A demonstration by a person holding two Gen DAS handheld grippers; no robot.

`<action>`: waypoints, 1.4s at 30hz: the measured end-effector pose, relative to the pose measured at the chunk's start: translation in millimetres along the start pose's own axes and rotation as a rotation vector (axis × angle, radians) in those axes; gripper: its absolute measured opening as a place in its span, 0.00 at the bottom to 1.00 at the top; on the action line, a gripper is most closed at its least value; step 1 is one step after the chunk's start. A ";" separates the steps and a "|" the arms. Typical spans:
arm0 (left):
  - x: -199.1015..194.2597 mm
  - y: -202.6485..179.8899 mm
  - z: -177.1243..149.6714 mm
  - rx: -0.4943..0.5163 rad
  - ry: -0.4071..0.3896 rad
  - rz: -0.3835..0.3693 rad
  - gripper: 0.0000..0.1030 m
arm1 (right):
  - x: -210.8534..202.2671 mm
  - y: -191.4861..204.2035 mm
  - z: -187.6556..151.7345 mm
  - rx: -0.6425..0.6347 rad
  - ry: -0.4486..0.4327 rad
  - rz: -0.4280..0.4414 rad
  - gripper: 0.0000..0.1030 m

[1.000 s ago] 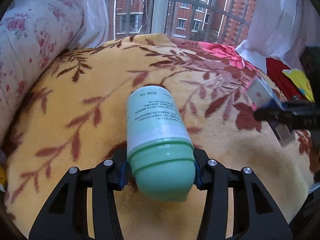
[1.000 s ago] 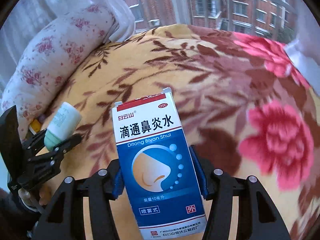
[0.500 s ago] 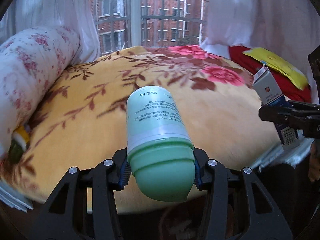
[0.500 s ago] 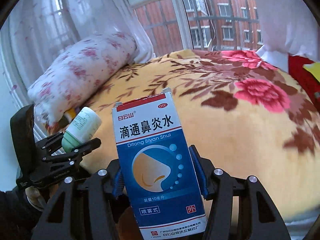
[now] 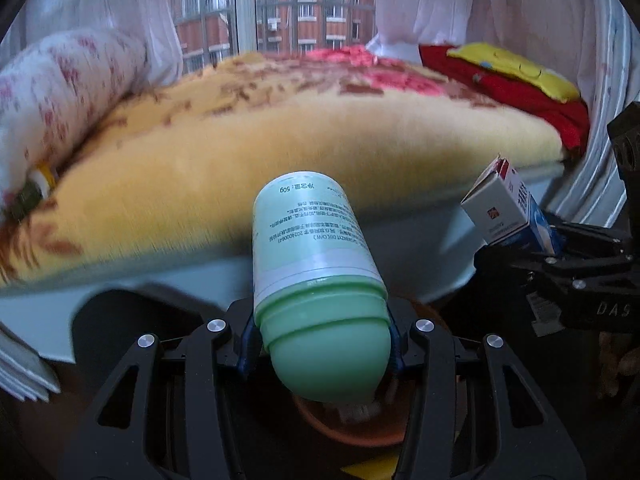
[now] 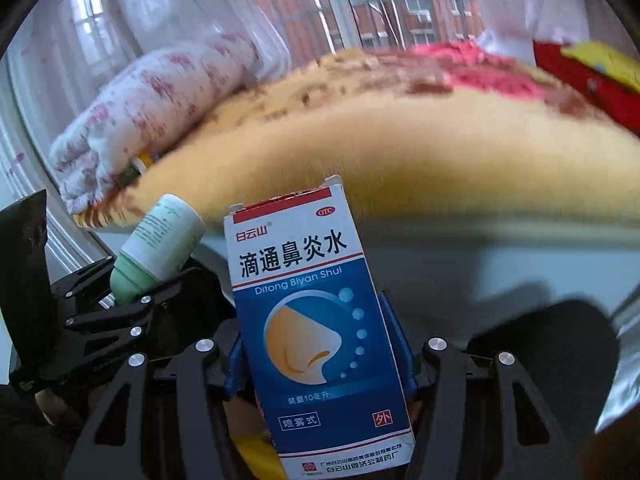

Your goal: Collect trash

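My left gripper [image 5: 320, 344] is shut on a pale green bottle [image 5: 312, 264] with a darker green cap, cap end toward the camera. My right gripper [image 6: 320, 356] is shut on a blue and white medicine box [image 6: 312, 320] with a nose drawing and red strip at its top. Each gripper shows in the other's view: the box [image 5: 508, 212] sits at the right of the left wrist view, the bottle [image 6: 156, 248] at the left of the right wrist view. Both are held in front of the bed's edge, below blanket level. An orange-brown rim [image 5: 352, 428] shows under the bottle.
The bed carries a yellow flowered blanket [image 5: 260, 160], a rolled floral quilt [image 5: 60, 88] at its left and a red and yellow cushion [image 5: 516, 76] at the back right. White curtains and a window stand behind. A small yellow-capped item [image 5: 40, 180] lies tucked under the quilt.
Both grippers pulled back off the bed and sank below its edge, each keeping its object. The blanket, close beneath them before, now lies ahead and above.
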State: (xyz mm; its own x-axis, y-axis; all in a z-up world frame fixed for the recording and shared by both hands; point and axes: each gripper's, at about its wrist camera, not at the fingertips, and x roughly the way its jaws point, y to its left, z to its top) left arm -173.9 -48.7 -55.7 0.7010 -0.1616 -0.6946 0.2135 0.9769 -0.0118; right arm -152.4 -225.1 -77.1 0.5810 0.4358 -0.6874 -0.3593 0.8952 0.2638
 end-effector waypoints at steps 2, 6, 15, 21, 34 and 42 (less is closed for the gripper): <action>5.4 -0.8 -5.8 -0.003 0.025 -0.012 0.45 | 6.1 1.0 -7.8 -0.005 0.029 -0.009 0.55; 12.2 -2.0 -11.4 -0.002 0.051 -0.021 0.45 | 14.0 1.3 -17.9 -0.008 0.062 -0.022 0.55; 25.2 0.2 -16.6 -0.026 0.106 -0.039 0.45 | 23.4 -1.1 -21.1 -0.001 0.104 -0.025 0.55; 30.3 0.7 -18.4 -0.032 0.127 -0.043 0.45 | 26.6 -1.3 -21.9 0.003 0.121 -0.028 0.55; 48.5 4.8 -23.4 -0.059 0.197 -0.035 0.84 | 42.9 -10.9 -22.2 0.052 0.179 -0.071 0.82; 48.7 5.1 -23.5 -0.064 0.200 -0.032 0.84 | 36.5 -20.1 -23.1 0.096 0.151 -0.072 0.82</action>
State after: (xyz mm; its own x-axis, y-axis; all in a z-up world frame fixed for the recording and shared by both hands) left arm -154.6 -48.3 -106.5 0.5440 -0.1681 -0.8220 0.1854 0.9796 -0.0777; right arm -140.8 -229.4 -123.1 0.4839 0.3575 -0.7988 -0.2453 0.9316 0.2683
